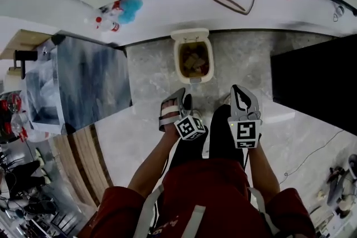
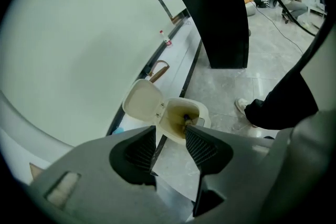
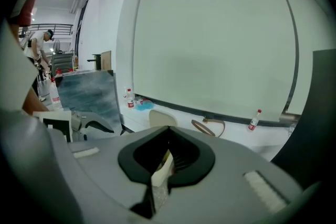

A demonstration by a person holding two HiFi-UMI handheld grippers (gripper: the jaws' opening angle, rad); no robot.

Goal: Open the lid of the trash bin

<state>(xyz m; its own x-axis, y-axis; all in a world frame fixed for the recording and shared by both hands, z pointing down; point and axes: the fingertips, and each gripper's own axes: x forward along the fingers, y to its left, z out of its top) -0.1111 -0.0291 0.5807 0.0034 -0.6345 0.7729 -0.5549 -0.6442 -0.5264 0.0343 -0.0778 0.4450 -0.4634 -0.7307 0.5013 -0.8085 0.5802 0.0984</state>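
The cream trash bin [image 1: 177,59] stands on the grey floor by the wall ledge, its lid [image 1: 189,35] tipped up and back, brownish waste showing inside. My left gripper [image 1: 179,98] hangs above the floor short of the bin, jaws apart and empty. In the left gripper view the open bin [image 2: 181,118] and raised lid [image 2: 143,102] show beyond my left gripper [image 2: 170,131]. My right gripper [image 1: 237,89] is level with it at the right, its tips together. In the right gripper view the lid [image 3: 160,117] peeks over my right gripper [image 3: 168,131].
A black cabinet [image 1: 315,81] stands right of the bin, a blue-grey table [image 1: 92,81] to its left. Bottles [image 1: 106,19] and a brown loop of strap [image 1: 234,0] lie on the white ledge. A cable [image 1: 312,153] runs across the floor at right. The person's legs are below both grippers.
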